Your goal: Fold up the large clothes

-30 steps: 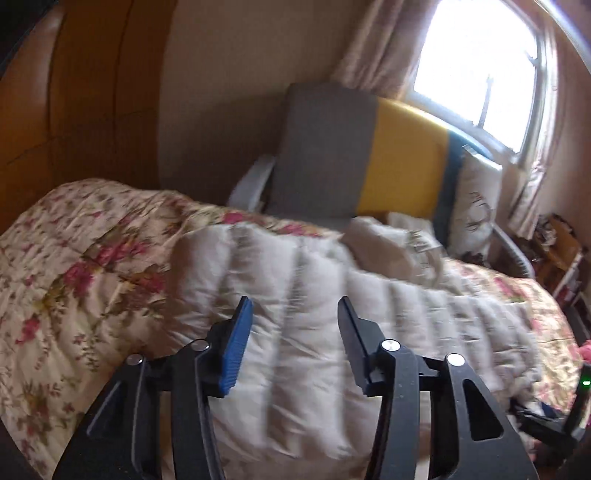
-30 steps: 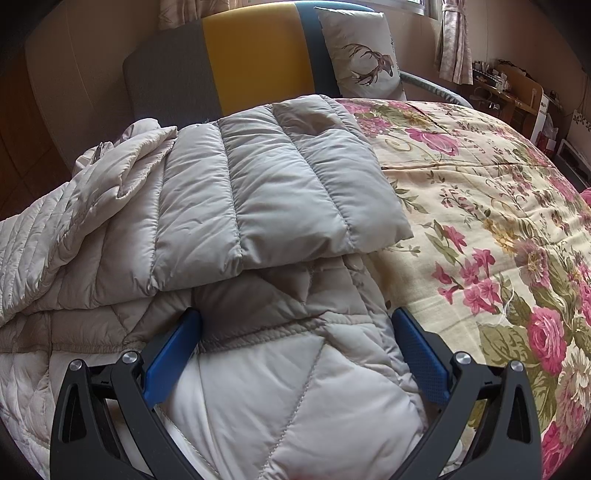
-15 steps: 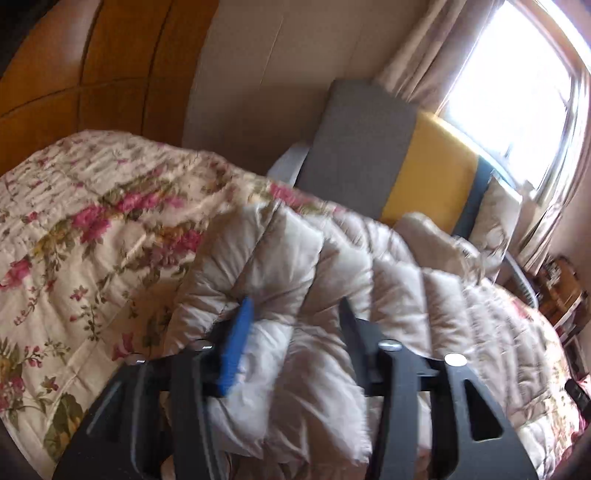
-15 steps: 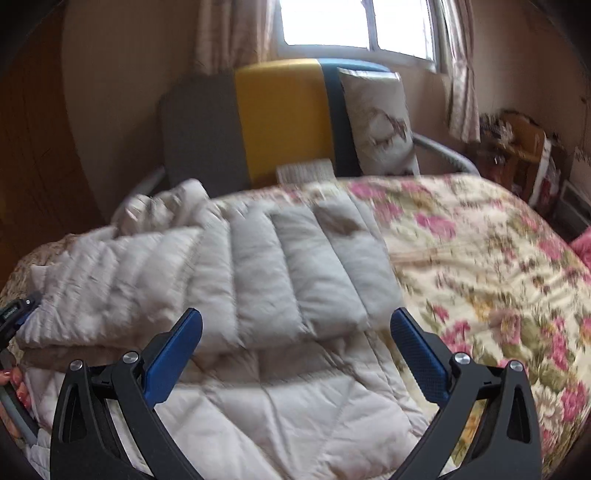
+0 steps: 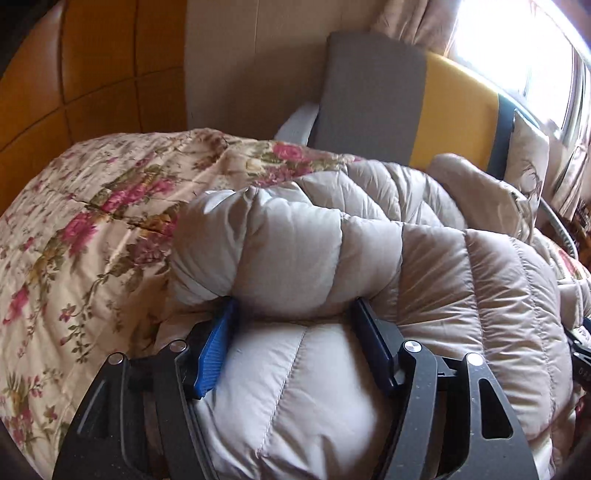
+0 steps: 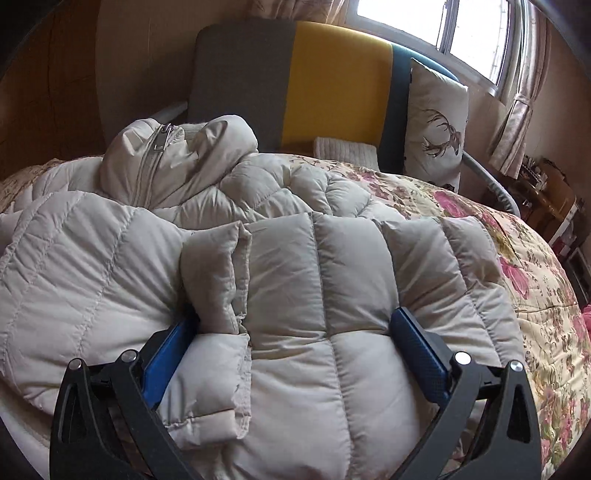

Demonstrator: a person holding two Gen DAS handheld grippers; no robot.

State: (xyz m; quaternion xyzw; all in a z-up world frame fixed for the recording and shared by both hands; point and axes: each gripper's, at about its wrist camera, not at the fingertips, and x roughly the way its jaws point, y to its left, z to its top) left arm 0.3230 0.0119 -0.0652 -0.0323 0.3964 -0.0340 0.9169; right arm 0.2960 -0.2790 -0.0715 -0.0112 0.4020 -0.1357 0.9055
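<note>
A: How far along is the fold?

B: The puffer coat (image 5: 295, 251) lies on the floral bed quilt (image 5: 74, 240), its sleeves already laid across the body. The left gripper (image 5: 291, 317) has jaws opening around a sleeve roll; the right gripper (image 6: 295, 325) stands wide, straddling padding. Halving the body remains.

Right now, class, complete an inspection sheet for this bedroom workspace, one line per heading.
Surface: floral quilt covering the bed.
Job's things: beige down jacket, partly folded, zipper showing at its top.
Clutter: white knitted item at the bed's far edge.
Grippers: left gripper opening, jacket padding between its jaws; right gripper wide, straddling a folded panel.
Cables: nothing seen.
Surroundings: grey-and-yellow chair, deer cushion, window, curtains.
</note>
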